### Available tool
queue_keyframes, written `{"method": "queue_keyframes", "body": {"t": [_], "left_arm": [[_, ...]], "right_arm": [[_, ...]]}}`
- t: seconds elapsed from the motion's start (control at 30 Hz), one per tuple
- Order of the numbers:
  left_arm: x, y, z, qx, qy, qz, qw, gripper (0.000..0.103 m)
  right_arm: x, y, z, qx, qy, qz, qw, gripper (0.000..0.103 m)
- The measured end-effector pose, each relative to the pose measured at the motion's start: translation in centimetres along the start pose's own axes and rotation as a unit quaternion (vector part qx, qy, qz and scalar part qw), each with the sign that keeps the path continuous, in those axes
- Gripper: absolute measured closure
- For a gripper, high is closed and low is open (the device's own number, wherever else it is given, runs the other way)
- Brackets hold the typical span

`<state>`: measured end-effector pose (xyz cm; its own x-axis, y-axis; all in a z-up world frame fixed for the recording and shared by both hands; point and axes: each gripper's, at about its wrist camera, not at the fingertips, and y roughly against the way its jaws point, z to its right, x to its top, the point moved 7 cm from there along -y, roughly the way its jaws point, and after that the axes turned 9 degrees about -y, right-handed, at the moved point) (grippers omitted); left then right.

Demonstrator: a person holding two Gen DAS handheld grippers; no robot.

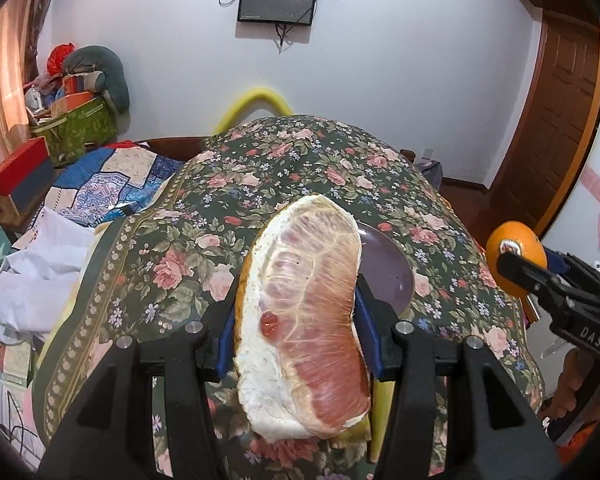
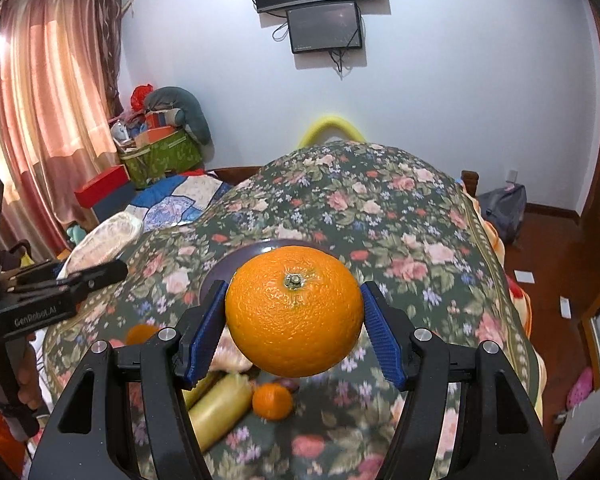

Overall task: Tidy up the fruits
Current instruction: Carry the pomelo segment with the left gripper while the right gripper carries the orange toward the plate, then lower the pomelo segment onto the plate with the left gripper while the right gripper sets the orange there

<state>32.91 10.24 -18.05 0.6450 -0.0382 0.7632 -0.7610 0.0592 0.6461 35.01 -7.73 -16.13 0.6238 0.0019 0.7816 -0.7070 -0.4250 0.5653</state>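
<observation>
My left gripper (image 1: pixel 300 322) is shut on a large peeled pomelo wedge (image 1: pixel 304 320), pink flesh with white pith, held above the floral cloth. My right gripper (image 2: pixel 294 322) is shut on a big orange (image 2: pixel 294 310), stem end facing the camera. That orange also shows at the right of the left wrist view (image 1: pixel 516 262). A purple plate (image 1: pixel 388 272) lies on the cloth behind the wedge; its rim shows behind the orange (image 2: pixel 256 254). Below the orange lie a small orange (image 2: pixel 272 401), a yellow-green fruit (image 2: pixel 220 406) and another peeled piece (image 2: pixel 228 354).
The floral cloth (image 2: pixel 380 216) covers a raised, rounded surface. A patchwork quilt (image 1: pixel 112 184) and white paper (image 1: pixel 32 272) lie to the left. Boxes and a green basket (image 2: pixel 160 158) stand by the curtain. A wooden door (image 1: pixel 560 120) is at right.
</observation>
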Motion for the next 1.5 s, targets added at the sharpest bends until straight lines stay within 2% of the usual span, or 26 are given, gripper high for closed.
{"method": "queue_keyframes", "body": {"t": [0.27,0.8,1.03,1.2,1.5], "left_arm": [[0.2,-3.7,-0.4,-0.007,-0.002,-0.013,0.9999,0.053],[1.2,-12.1,-0.8,-0.021,-0.017,-0.064,0.9976,0.053],[1.6,-15.0,-0.7,-0.042,-0.024,-0.109,0.9929,0.053],[1.7,-16.2,-0.8,-0.043,-0.037,-0.139,0.9887,0.053],[0.9,-18.1,-0.8,-0.053,-0.045,-0.193,0.9787,0.053]], "right_arm": [[0.6,-4.2,-0.1,-0.003,0.007,-0.013,1.000,0.040],[0.4,-13.0,1.5,-0.024,0.027,-0.071,0.997,0.040],[0.6,-15.9,1.7,-0.025,0.040,-0.096,0.994,0.040],[0.3,-17.5,1.7,-0.020,0.038,-0.119,0.992,0.040],[-0.9,-18.8,1.4,-0.017,0.048,-0.154,0.987,0.040]]}}
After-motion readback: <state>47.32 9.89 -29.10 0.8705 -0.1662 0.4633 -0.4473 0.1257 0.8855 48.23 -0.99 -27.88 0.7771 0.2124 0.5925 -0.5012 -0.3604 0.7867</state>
